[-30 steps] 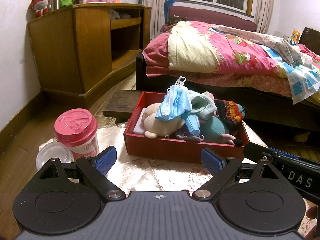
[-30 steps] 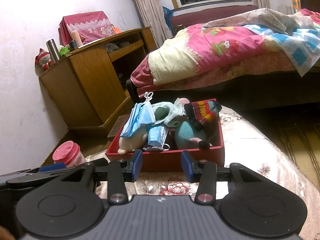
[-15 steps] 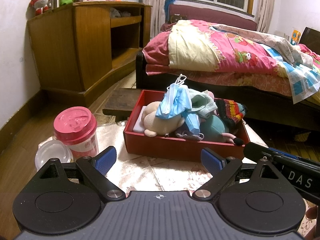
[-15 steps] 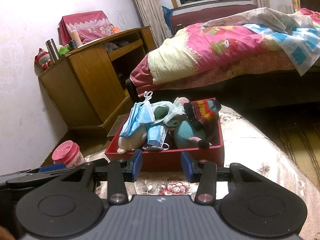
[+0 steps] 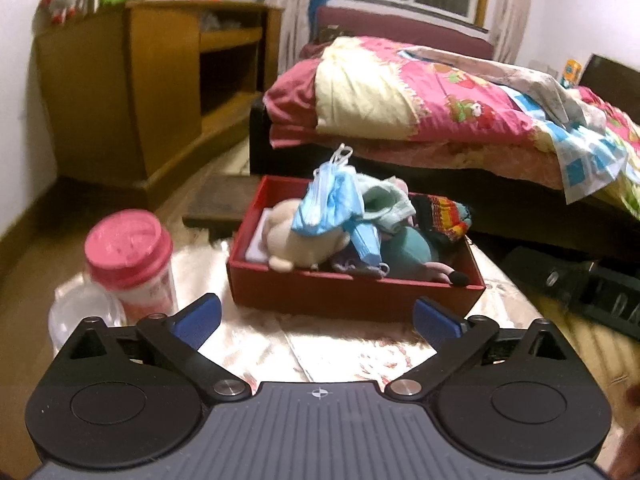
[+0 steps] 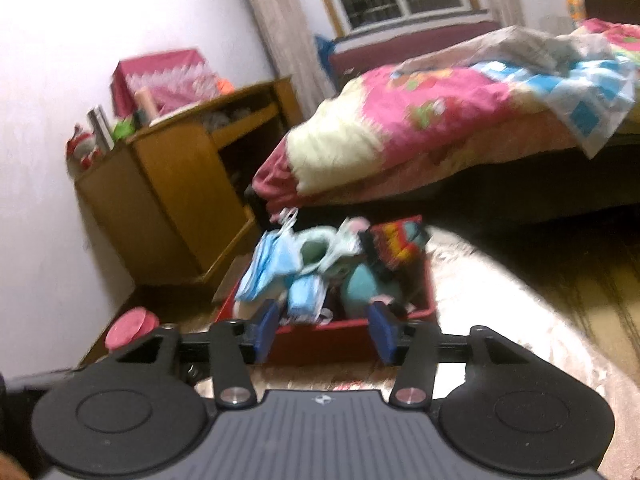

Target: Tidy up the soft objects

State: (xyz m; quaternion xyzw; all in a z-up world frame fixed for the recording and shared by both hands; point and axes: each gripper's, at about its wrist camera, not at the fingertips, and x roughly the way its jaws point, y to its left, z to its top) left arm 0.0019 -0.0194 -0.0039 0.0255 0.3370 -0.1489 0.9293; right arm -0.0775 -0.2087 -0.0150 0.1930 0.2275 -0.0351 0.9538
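On the low cloth-covered table [image 5: 256, 344] sits a red box [image 5: 352, 292] heaped with soft things: blue face masks [image 5: 332, 204], a cream plush [image 5: 300, 244], a teal plush [image 5: 412, 248], a striped knit piece [image 5: 440, 212]. Near it, the left gripper [image 5: 316, 316] spreads wider, nothing between its jaws. The right gripper [image 6: 324, 330] is opening too, empty, short of the box. A pink-lidded cup [image 5: 132, 260] stands left.

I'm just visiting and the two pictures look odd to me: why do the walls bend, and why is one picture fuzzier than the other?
Left wrist view: fisheye lens bows the walls and darkens the corners; the red cardboard box of soft toys is fairly sharp, and warm light glares off the shiny floral tablecloth. Right wrist view: same bending, but motion blur smears the box and the pink quilt.
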